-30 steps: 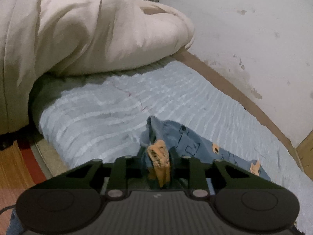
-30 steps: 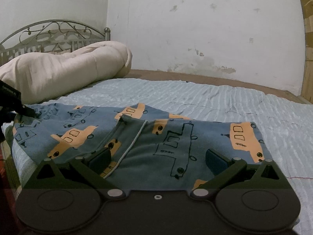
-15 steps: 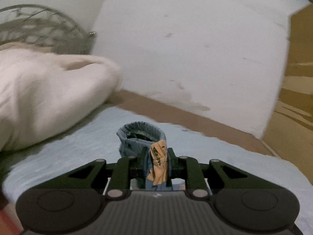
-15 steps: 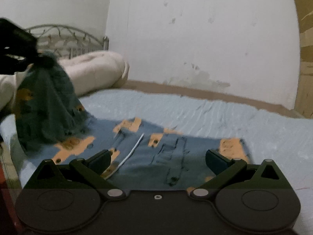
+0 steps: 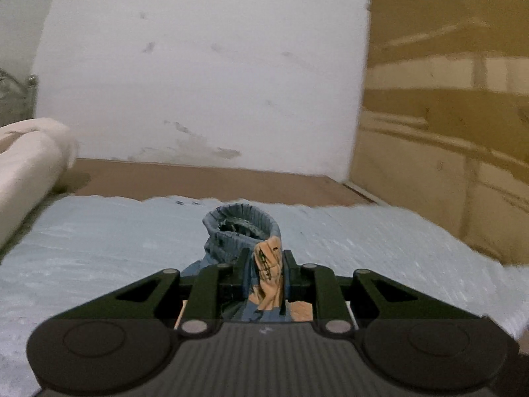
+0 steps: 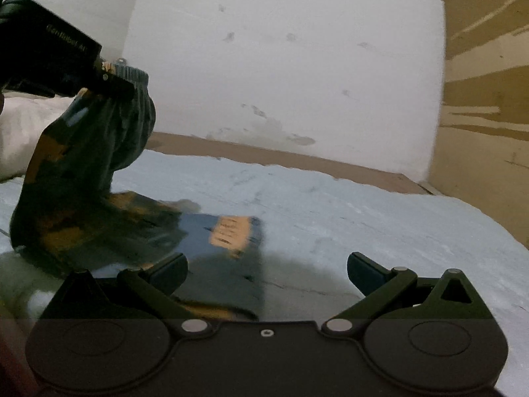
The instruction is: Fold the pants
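While left gripper (image 5: pixel 264 264) clamps lifted pants (image 6: pixel 96 178) | right gripper (image 6: pixel 266 269) wide open, empty | over bed (image 6: pixel 363 215)

A pale blue ribbed sheet (image 5: pixel 99 238) covers a bed set against a stained white wall (image 5: pixel 205 76). A cream duvet (image 5: pixel 23 162) lies bunched at the left, and a wooden cabinet (image 5: pixel 456 132) stands at the right.
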